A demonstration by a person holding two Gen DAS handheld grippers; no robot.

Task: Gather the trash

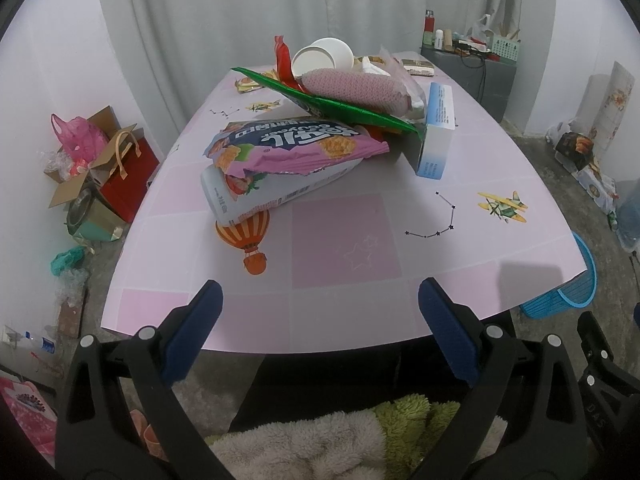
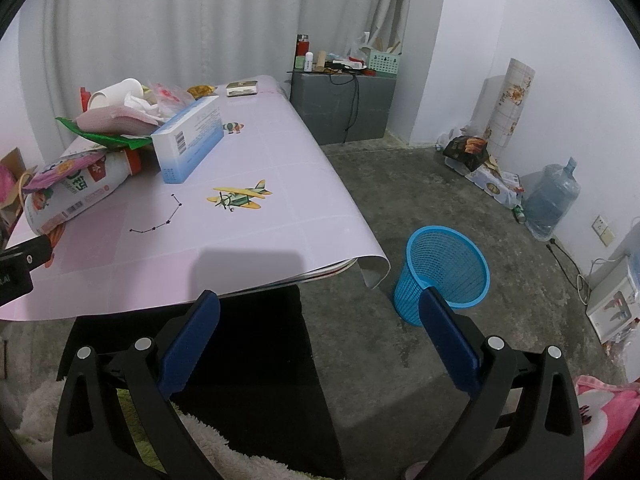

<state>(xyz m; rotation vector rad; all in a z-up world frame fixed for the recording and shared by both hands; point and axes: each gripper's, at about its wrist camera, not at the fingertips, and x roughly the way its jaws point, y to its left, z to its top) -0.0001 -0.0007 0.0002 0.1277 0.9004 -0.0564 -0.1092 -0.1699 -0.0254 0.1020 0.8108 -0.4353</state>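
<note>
Place: a lived-in room of a home, used partly for storage
Floor: bare, stained concrete (image 2: 400, 200)
Walls: white, with long pale curtains (image 2: 160, 20)
Table: pink patterned cover (image 1: 340, 240); snack wrappers piled on it
Clutter: water jug (image 2: 552, 200); gift bags (image 1: 128, 176); grey cabinet (image 2: 344, 100) with bottles; blue wastebasket (image 2: 444, 272)

Readable text is minimal. Pink snack bag (image 1: 296, 148) on the table (image 1: 344, 248): large white script on a dark blue band, upside down in the left wrist view, not decipherable. White pouch (image 2: 76, 192) under it: one big green character, a barcode, fine print too small. Blue-white box (image 2: 190, 142): barcode on the end, side print too small. The other claw's body at the left view's right edge: embossed letters "DAS".
</note>
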